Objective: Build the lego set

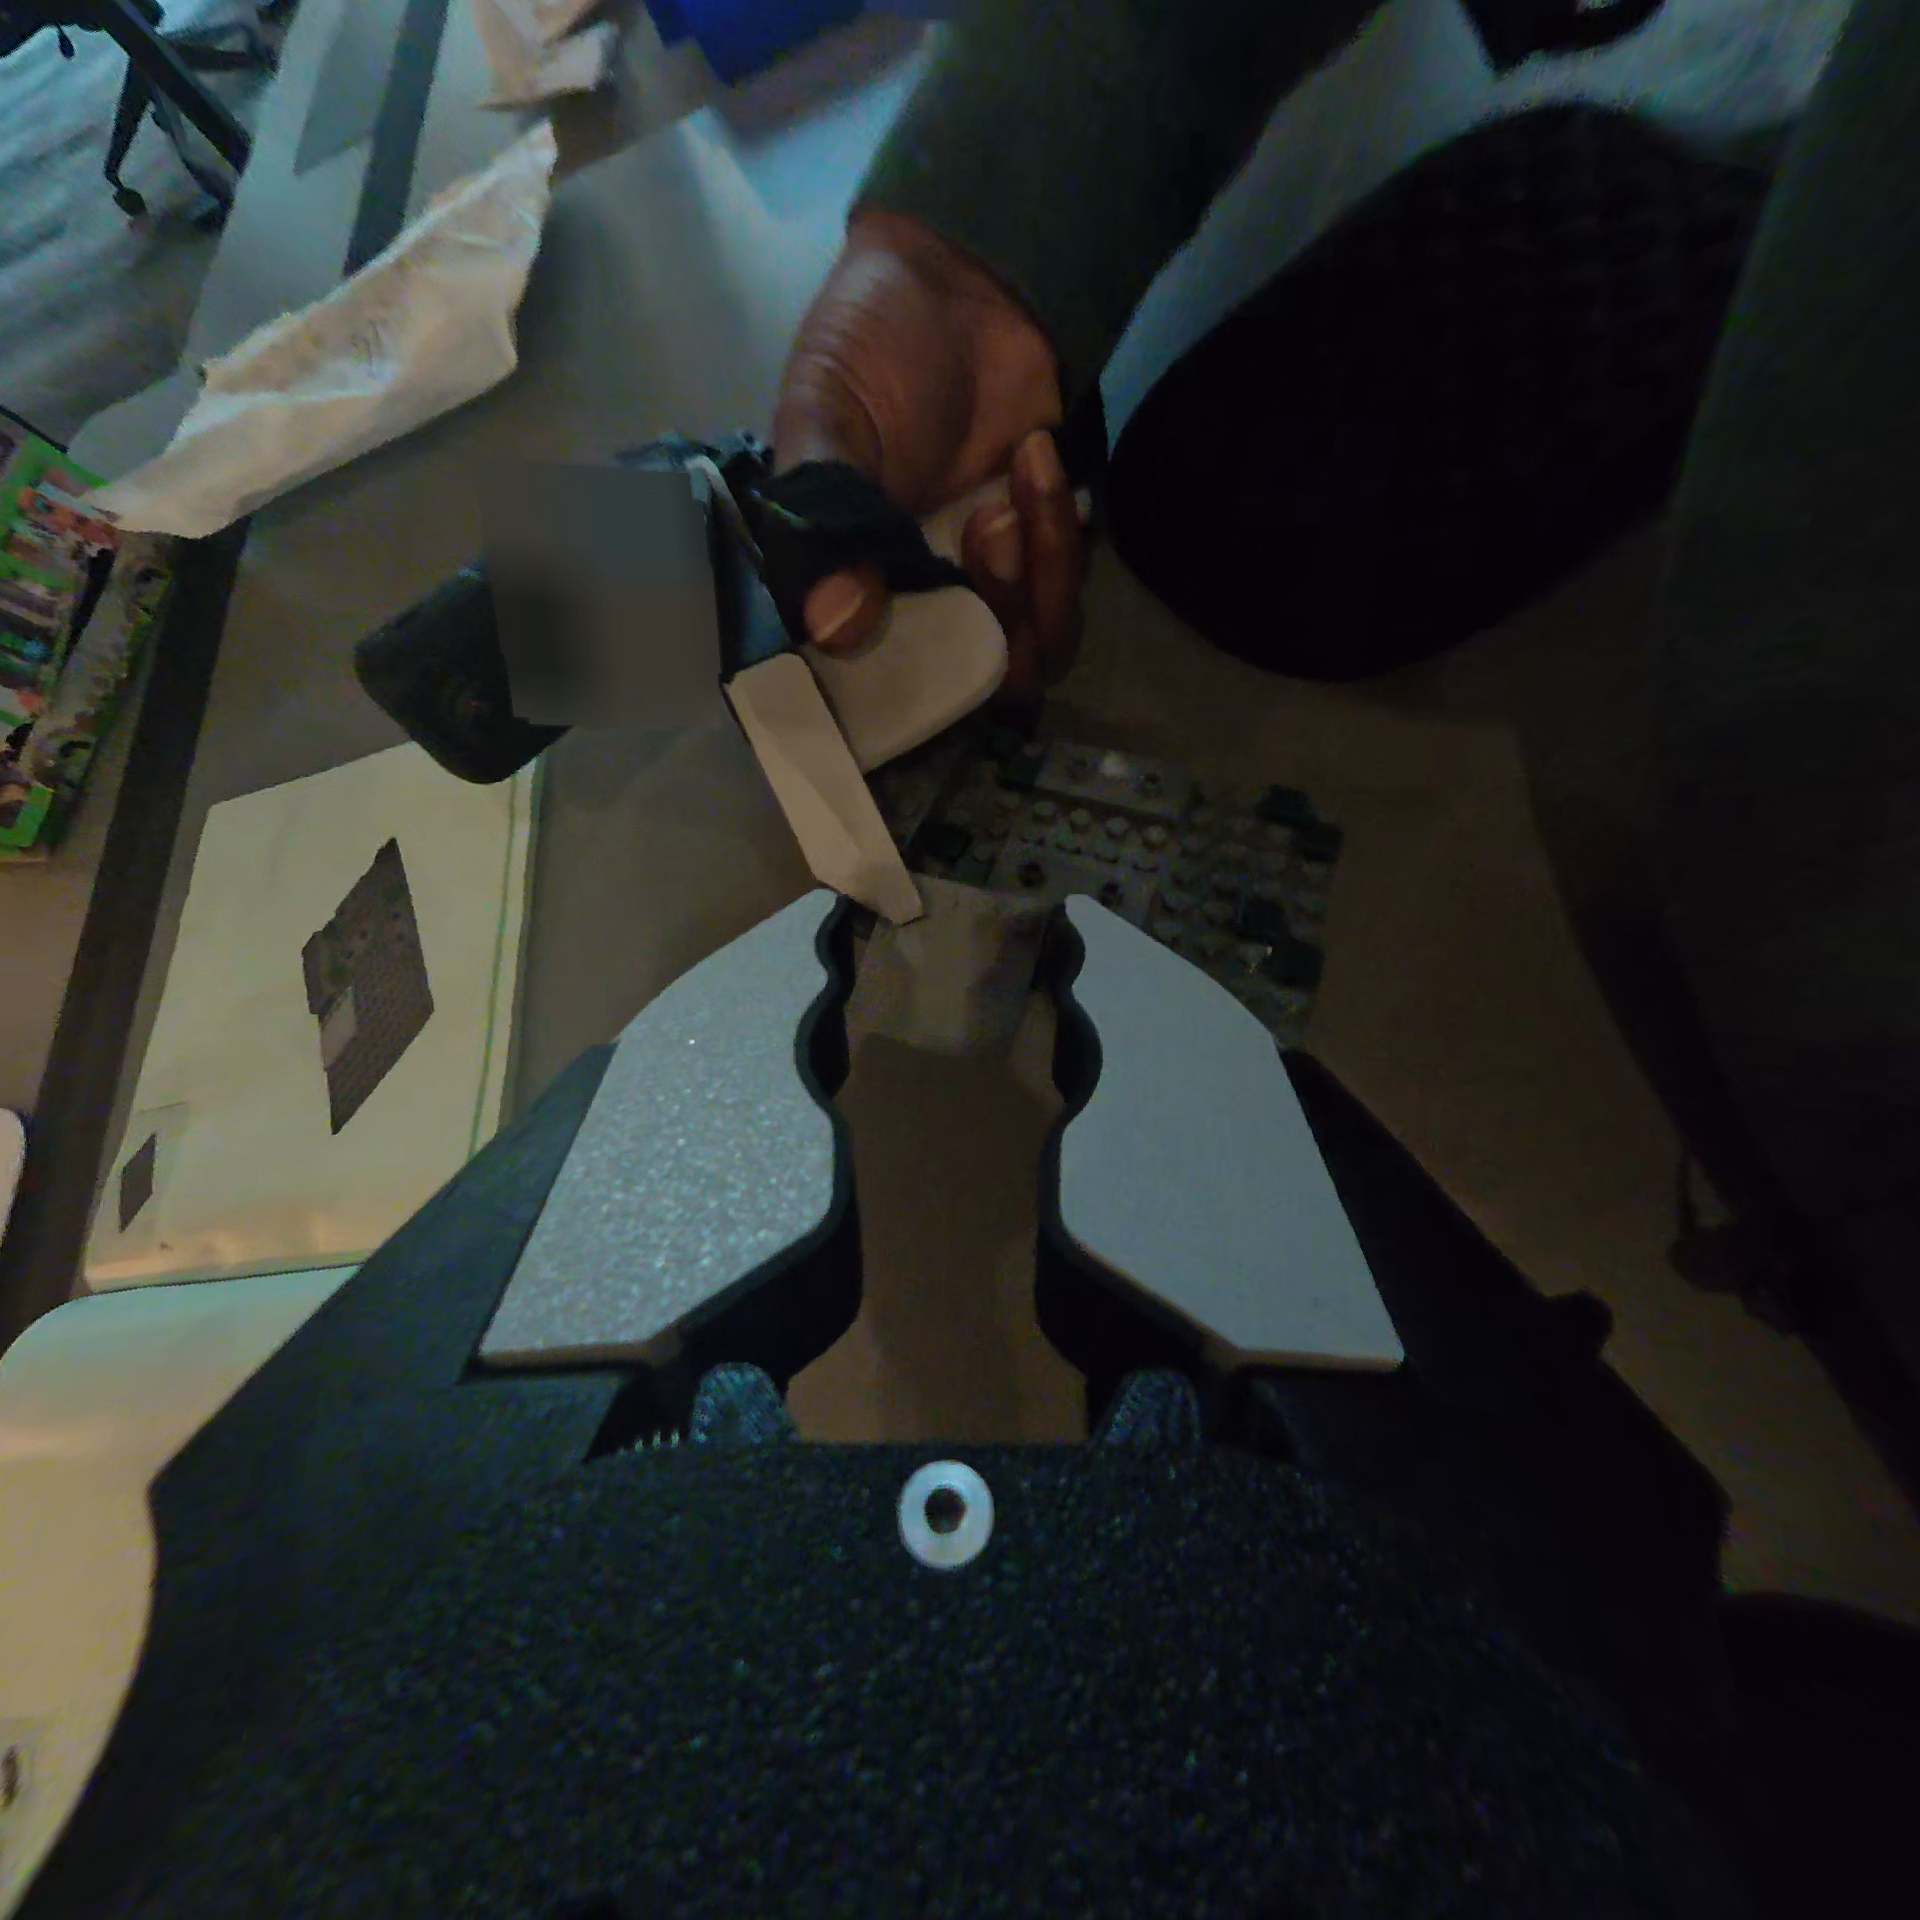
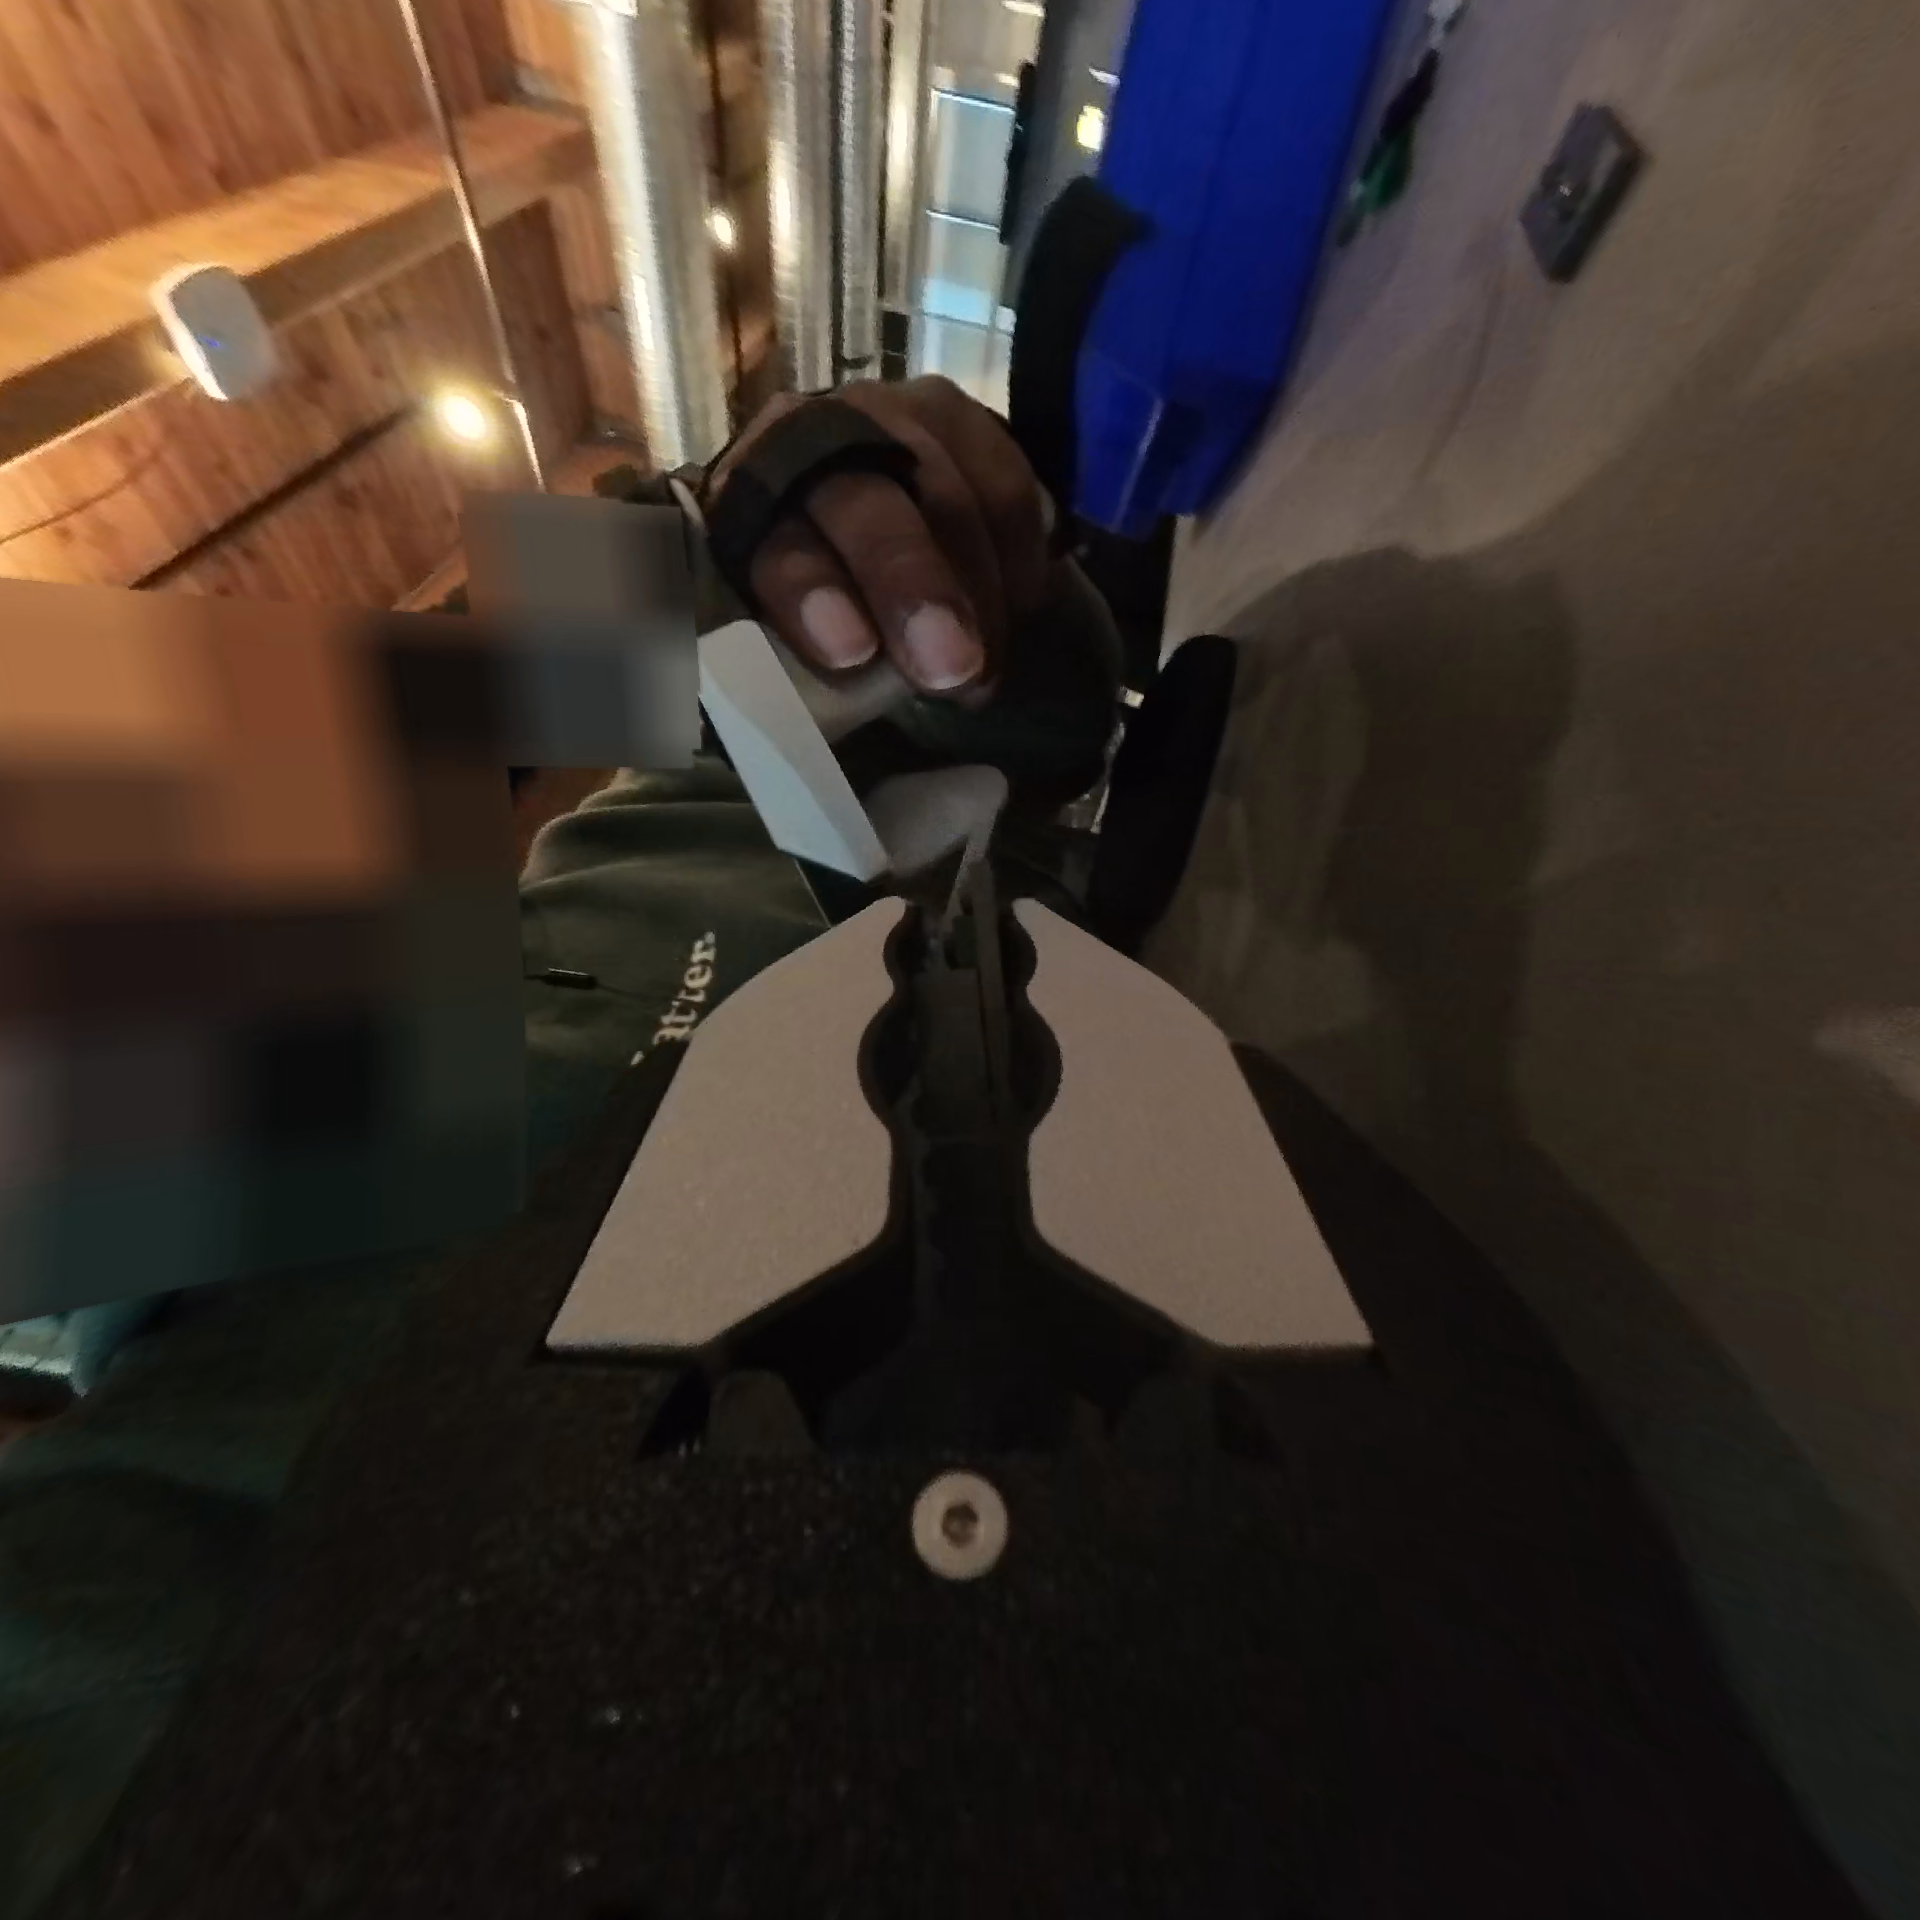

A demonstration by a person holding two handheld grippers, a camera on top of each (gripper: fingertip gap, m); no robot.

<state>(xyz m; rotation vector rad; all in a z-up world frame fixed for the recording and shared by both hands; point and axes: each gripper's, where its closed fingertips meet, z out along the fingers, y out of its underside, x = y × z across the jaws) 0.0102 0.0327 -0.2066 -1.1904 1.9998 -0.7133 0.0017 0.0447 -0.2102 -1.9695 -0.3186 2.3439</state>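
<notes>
At centre frame, the left hand-held gripper (image 1: 951, 961) pinches a grey piece (image 1: 951, 977) while the right hand-held gripper (image 2: 961, 935) clamps the studded plate (image 1: 1153, 842) edge-on; a skewed push could pop either loose.

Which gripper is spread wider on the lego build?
The left gripper, gripping a wide gray part of the lego build; the right gripper is nearly shut on a thin edge.

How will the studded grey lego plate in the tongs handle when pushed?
Likely stiff: the lego plate looks flat though the left tongs grip only its edge. Probably light, being thin edge-on in the right tongs. Small dark bricks might pop off.
</notes>
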